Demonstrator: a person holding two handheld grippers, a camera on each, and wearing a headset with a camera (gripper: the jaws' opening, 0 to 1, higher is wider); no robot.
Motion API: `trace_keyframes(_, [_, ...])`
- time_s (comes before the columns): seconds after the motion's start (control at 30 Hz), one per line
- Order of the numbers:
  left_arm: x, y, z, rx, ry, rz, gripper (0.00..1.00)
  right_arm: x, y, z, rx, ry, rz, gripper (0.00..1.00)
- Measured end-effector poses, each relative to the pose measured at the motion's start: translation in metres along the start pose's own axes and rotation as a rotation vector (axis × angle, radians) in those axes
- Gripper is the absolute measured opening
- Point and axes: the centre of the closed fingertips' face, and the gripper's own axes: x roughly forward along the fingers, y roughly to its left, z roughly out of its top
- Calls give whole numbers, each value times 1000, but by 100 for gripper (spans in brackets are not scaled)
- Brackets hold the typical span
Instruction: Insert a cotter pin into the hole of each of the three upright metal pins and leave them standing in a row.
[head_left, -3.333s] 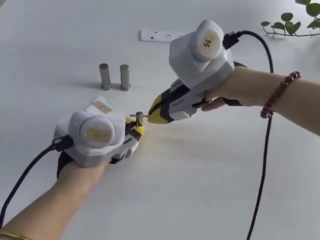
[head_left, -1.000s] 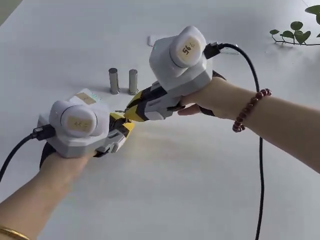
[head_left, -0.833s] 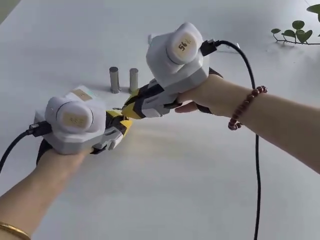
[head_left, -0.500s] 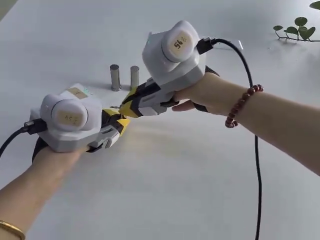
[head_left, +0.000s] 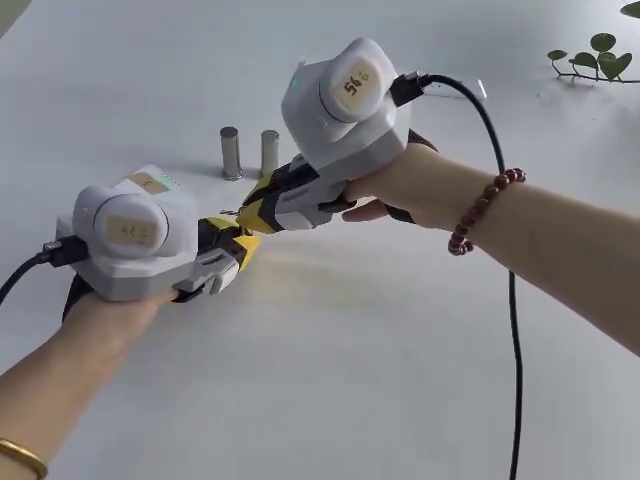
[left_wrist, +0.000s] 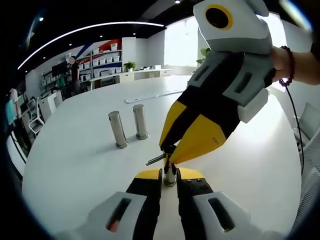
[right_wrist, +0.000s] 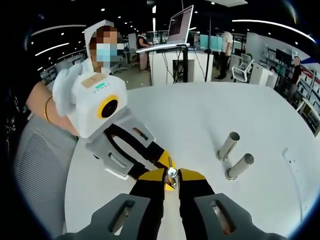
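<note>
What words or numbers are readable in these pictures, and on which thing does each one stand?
"56", followed by a small unclear mark: round label on the right gripper.
Front label on the left gripper: print too faint to read.
Top sticker on the left gripper: print too small to read.
Wall signs in the room behind: blurred.

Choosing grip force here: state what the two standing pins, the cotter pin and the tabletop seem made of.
Standing pins: likely steel, satin silver-grey with soft highlights. Cotter pin: thin grey wire, probably metal; finish too small to tell. Tabletop: smooth matte white, perhaps laminate, showing only faint shadows.
</note>
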Motion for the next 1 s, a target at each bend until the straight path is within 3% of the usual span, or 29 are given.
trace_keyframes(0.27, [-4, -1, -2, -28, 7, 9, 19, -1, -2, -1, -7, 0, -5, 8])
trace_keyframes(0.57, [-10, 2, -5, -36, 9, 34, 30, -10, -12, 2, 86, -55, -24, 19])
trace_keyframes(0.7, [-12, 3, -5, -33, 8, 30, 36, -16, -24, 3, 113, -77, -40, 21])
trace_keyframes(0.77, [-14, 3, -4, -30, 5, 29, 40, -21, -26, 5, 131, -95, -56, 22])
trace_keyframes(1.0, [-22, 3, 5, -47, -27, 16, 52, -32, -57, 13, 142, -165, -172, 22])
